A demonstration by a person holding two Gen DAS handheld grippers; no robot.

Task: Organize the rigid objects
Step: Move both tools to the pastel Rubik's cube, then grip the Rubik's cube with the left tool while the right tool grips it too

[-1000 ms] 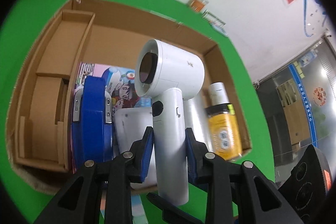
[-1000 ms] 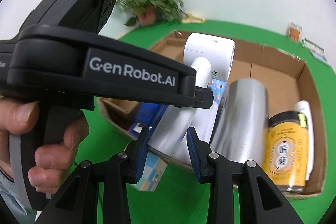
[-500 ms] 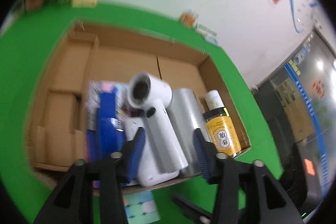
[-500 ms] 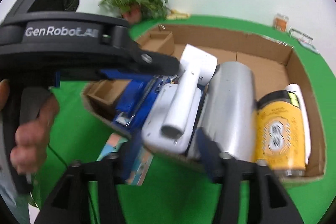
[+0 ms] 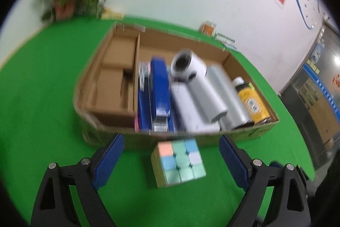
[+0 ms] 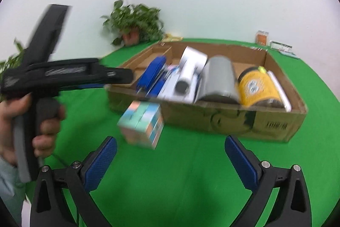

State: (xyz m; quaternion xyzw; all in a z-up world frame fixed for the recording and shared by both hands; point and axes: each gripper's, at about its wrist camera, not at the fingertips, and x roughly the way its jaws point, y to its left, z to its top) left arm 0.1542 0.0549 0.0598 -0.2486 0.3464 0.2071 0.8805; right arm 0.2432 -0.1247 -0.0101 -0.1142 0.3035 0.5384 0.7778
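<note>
A cardboard box on the green table holds a white hair dryer, a blue case, a silver cylinder and a yellow jar. A pastel puzzle cube sits on the cloth in front of the box. My left gripper is open and empty, its jaws on either side of the cube. My right gripper is open and empty, short of the cube and the box. The hair dryer lies in the box.
A potted plant stands at the back by the wall. Small items lie at the table's far edge. The left hand-held gripper body and a hand fill the left of the right wrist view. The box's left compartments are cardboard only.
My left gripper let go of the hair dryer, which now lies in the box. Both grippers opened wide and pulled back from the box, bringing the cube into view.
</note>
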